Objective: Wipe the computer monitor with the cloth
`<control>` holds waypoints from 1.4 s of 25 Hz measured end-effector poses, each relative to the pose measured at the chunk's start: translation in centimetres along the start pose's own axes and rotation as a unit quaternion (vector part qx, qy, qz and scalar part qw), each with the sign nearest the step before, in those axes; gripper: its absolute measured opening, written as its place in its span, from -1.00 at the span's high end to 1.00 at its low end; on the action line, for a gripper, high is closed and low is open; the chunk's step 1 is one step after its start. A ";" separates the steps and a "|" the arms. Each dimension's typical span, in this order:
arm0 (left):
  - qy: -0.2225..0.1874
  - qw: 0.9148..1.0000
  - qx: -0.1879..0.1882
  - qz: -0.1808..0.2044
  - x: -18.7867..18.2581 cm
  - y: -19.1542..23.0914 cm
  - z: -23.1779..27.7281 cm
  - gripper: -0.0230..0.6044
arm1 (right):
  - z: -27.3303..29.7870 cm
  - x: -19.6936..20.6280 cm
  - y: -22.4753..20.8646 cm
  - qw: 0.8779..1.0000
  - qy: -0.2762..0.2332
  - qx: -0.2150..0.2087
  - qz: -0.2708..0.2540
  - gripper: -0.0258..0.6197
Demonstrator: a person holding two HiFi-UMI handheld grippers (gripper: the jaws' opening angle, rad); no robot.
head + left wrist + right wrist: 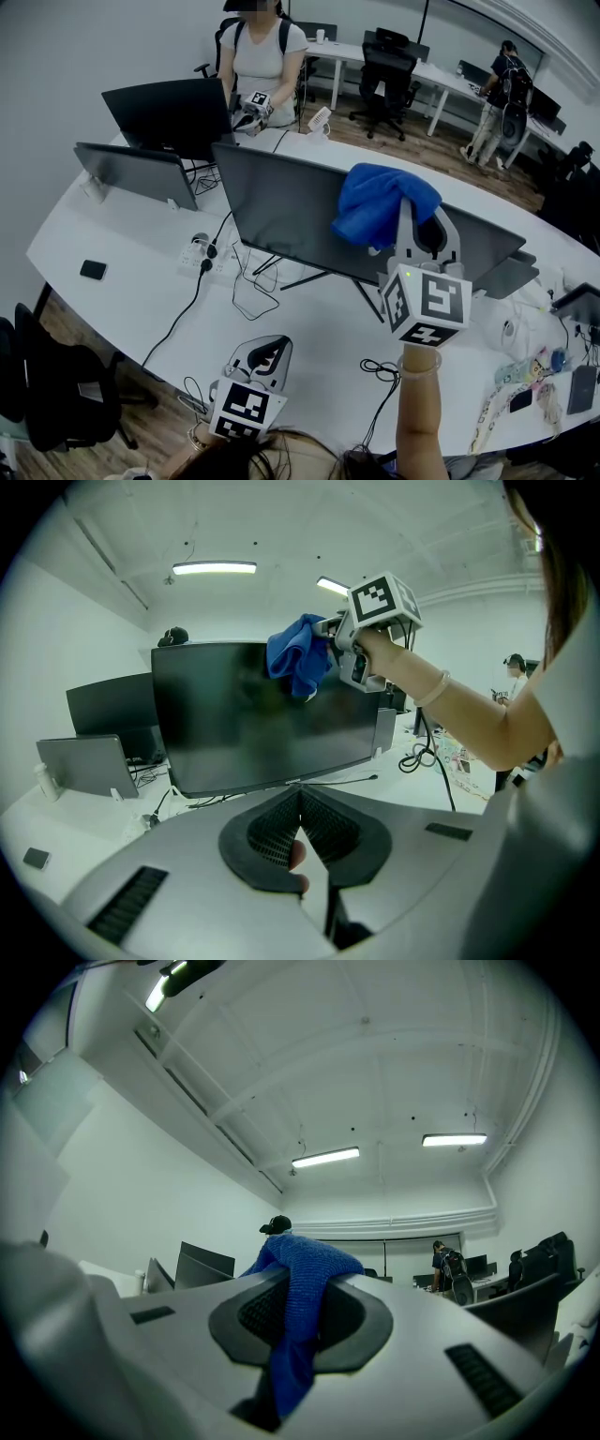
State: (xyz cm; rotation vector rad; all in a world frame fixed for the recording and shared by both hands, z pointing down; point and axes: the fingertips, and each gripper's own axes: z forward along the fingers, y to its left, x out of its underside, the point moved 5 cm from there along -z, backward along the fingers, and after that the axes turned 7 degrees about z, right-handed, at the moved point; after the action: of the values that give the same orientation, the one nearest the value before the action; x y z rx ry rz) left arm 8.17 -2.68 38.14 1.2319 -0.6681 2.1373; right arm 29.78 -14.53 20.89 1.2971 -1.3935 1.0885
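Note:
The computer monitor (281, 211) stands mid-table, its dark screen facing me. My right gripper (417, 214) is raised at the screen's upper right part, shut on a blue cloth (382, 202) that bunches against the top edge. In the right gripper view the cloth (300, 1307) hangs down between the jaws. The left gripper view has the monitor (262, 714) ahead, with the cloth (298, 658) and right gripper (354, 653) at its top. My left gripper (272, 345) stays low near the table's front edge, shut with nothing in it (300, 803).
Two more monitors (169, 112) (136, 173) stand to the back left. A person (262, 56) sits across the table. A power strip (202, 253) and cables lie left of the stand, a phone (93, 270) at far left, small items (525, 375) at right.

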 end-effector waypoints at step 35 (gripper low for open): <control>0.014 0.998 -0.050 -0.023 -0.8 -6.3 -0.3 0.90 | -1.7 -0.4 -4.0 0.999 -0.008 -0.028 0.022 0.76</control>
State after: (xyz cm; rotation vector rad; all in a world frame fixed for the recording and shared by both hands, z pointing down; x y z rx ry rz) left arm 12.71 1.83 38.15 1.1517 -0.7182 2.0534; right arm 33.83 -13.05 20.91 1.2414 -1.4608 1.0638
